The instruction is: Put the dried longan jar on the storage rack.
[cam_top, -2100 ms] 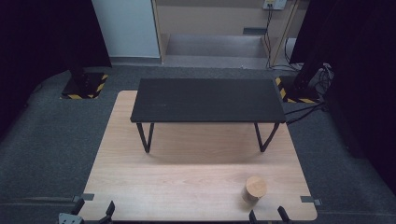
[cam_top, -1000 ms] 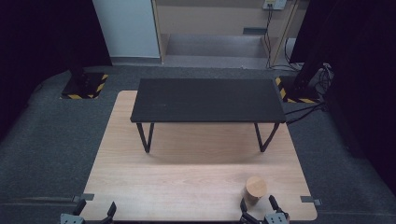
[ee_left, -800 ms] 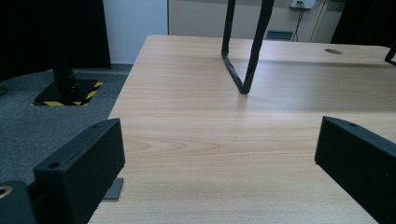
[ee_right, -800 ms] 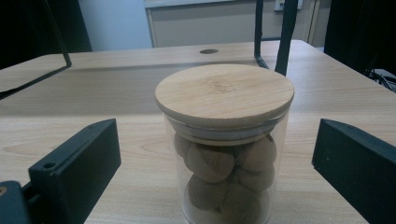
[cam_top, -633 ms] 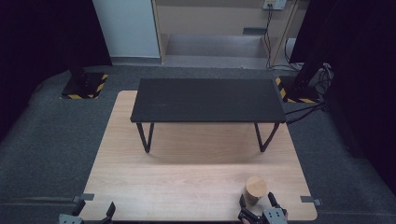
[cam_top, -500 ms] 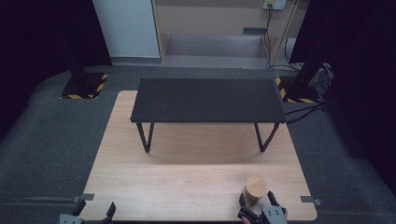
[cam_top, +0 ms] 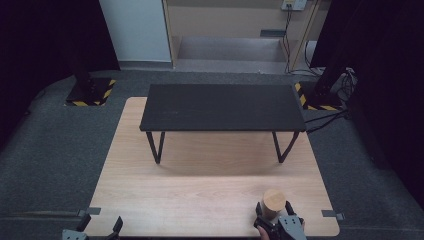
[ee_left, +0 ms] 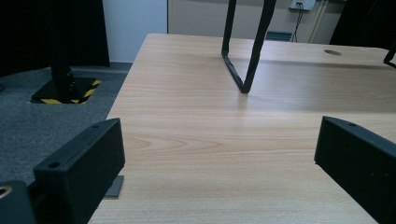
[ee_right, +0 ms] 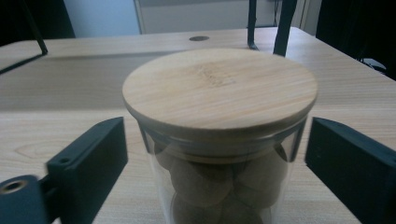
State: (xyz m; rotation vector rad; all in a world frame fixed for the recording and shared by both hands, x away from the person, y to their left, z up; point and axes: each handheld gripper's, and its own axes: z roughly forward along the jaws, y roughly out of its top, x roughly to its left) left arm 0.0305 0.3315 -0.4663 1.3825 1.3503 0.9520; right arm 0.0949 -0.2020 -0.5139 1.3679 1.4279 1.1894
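Left tongs (cam_top: 100, 226): at the near-left corner of the bench (cam_top: 190, 195), jaw tips just over the near edge in the high view. In the left gripper view the tongs (ee_left: 219, 163) stand spread wide, with bare wood between the jaws and nothing held. A small grey tab (ee_left: 114, 185) lies on the bench edge beside the left jaw.

Centre: a black stand (cam_top: 222, 106) sits on the far half of the bench, raised on thin black legs (cam_top: 155, 146). In the left gripper view one leg (ee_left: 247, 46) rises well ahead of the jaws. A round hole (ee_left: 332, 52) shows in the bench top beyond it.

Right: the jar (cam_top: 273, 202) stands upright near the near-right corner of the bench, well apart from the stand. It is clear glass with a flat wooden lid (ee_right: 219, 86), lid on, and holds rounded brown pieces (ee_right: 205, 179) (what they are cannot be told).

Right tongs (cam_top: 274, 214): at the near edge, directly behind the jar in the high view, one jaw tip on either side of it. In the right gripper view the tongs (ee_right: 215, 154) are spread, the jar set between the jaws. A gap shows on each side between jaw and glass, so the jaws flank the jar without pinching it. A hand (cam_top: 263, 233) shows at the bottom edge under the right tongs.
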